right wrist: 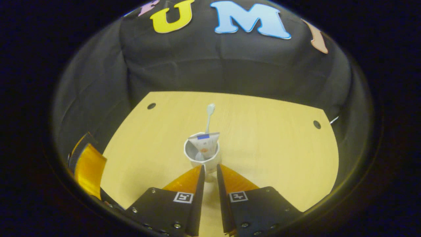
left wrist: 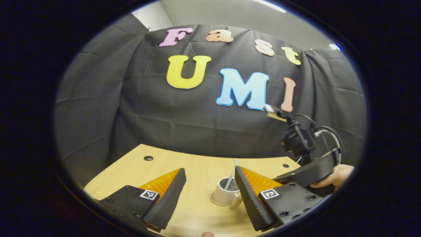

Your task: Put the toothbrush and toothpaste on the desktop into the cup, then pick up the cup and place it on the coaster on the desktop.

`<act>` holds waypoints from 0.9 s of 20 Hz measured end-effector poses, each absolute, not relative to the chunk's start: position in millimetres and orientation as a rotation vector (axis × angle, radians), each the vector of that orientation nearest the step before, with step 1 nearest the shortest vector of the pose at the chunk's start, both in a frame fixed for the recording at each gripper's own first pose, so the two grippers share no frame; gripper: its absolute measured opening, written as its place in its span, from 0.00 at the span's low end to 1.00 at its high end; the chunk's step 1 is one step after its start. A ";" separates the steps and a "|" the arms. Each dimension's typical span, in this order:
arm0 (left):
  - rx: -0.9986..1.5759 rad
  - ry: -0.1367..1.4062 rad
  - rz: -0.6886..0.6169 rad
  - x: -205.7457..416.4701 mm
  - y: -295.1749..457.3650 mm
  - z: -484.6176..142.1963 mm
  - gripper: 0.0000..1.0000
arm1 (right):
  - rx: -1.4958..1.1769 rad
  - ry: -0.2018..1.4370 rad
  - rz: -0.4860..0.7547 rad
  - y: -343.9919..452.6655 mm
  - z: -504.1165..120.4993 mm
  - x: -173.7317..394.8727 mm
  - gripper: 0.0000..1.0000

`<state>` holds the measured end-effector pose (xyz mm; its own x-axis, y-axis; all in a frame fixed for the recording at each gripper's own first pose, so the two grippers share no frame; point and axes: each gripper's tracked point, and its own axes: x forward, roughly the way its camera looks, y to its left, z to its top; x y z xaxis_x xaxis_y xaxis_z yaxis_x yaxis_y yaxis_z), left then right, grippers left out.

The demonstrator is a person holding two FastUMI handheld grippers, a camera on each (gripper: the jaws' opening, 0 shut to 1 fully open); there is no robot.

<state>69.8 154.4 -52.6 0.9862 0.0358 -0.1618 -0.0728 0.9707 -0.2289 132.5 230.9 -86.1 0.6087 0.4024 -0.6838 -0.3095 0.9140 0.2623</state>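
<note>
A white cup (left wrist: 226,193) stands on a round beige coaster (left wrist: 217,200) on the wooden desktop (left wrist: 197,164). A white toothbrush (left wrist: 233,176) leans out of it. In the right gripper view the cup (right wrist: 201,154) holds the toothbrush (right wrist: 209,116) and a white toothpaste tube (right wrist: 204,142). My right gripper (right wrist: 210,171) sits right behind the cup, fingers nearly together on its handle. My left gripper (left wrist: 210,171) hangs open in front of the cup, apart from it, nothing between its fingers. Its finger (right wrist: 88,168) shows at the left edge.
The right gripper's body (left wrist: 307,171) and the hand (left wrist: 335,176) holding it are at the right. Cables (left wrist: 324,131) loop above it. Round holes (right wrist: 151,106) (right wrist: 316,124) mark the desktop's far corners. Black cloth walls (right wrist: 230,69) close in behind.
</note>
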 end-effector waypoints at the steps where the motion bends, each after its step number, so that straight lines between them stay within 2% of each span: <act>1: -0.233 0.149 0.045 74.2 147.9 -47.2 0.99 | 0.151 0.764 0.392 217.9 -68.1 132.7 0.25; 2: -0.231 0.141 0.037 76.7 141.7 -40.4 0.94 | 0.176 0.703 0.369 204.3 -49.9 134.1 0.25; 8: -0.219 0.084 -0.002 88.9 105.0 -1.3 0.94 | 0.172 0.343 0.234 124.5 34.9 131.1 0.25; 9: -0.220 0.077 -0.004 89.7 100.9 3.8 0.96 | 0.153 0.291 0.223 118.0 43.9 127.2 0.25; 13: -0.214 0.051 -0.004 90.8 82.6 23.6 0.96 | 0.092 0.143 0.211 97.8 68.0 102.0 0.24; 18: -0.207 0.020 0.023 81.5 64.5 40.7 0.96 | 0.036 -0.011 0.253 99.1 83.4 80.2 0.24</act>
